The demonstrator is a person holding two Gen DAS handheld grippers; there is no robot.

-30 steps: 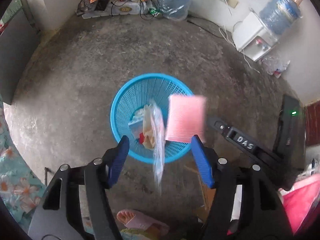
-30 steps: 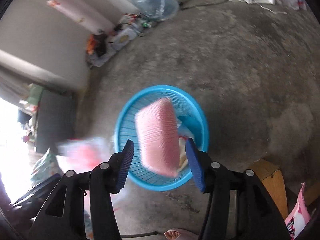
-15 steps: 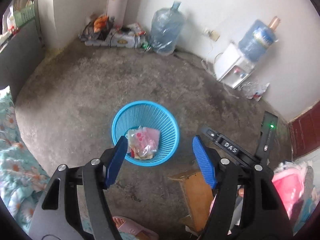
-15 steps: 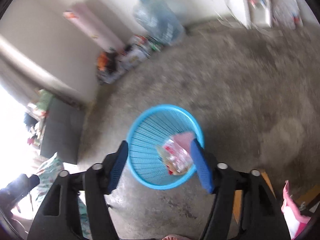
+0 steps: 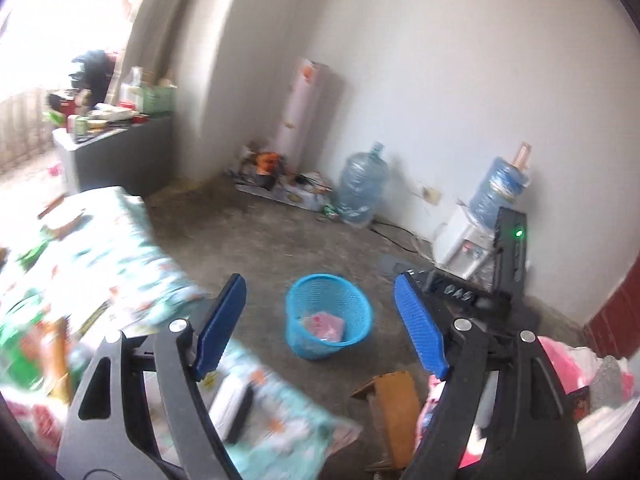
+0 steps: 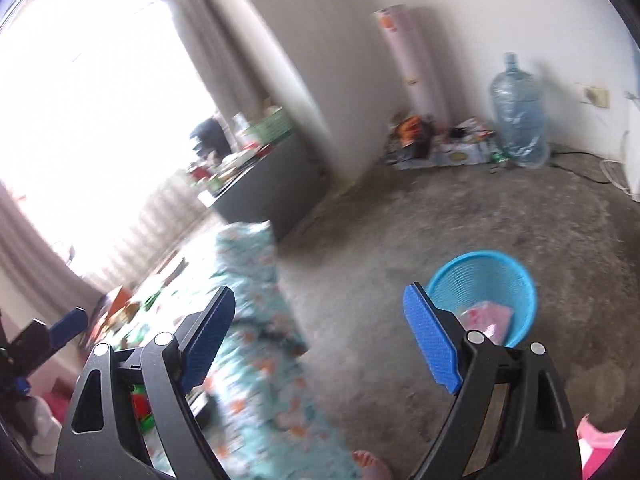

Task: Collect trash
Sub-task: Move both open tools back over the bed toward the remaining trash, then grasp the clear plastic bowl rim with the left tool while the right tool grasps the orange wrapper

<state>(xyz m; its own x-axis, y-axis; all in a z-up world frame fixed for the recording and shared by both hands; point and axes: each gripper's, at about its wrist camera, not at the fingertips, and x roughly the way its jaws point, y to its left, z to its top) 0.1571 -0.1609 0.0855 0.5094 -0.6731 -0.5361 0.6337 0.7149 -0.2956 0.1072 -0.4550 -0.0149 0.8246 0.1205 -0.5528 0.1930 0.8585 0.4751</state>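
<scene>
Both my grippers, left [image 5: 320, 328] & right [image 6: 320, 340], just spread wide, nothing btwn jaws. Pink trash [image 5: 325, 325] lies in blue mesh basket [image 5: 356, 300].

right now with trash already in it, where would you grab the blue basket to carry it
Probably the top rim of the blue basket, from straight above with one pad inside and one outside. It stands upright on the floor, mouth open, and its walls taper downward, so a side grip could slip. The pink trash lies low, leaving the rim free.

"DAS" in white letters on black bar [image 5: 456, 291] of other claw.
</scene>
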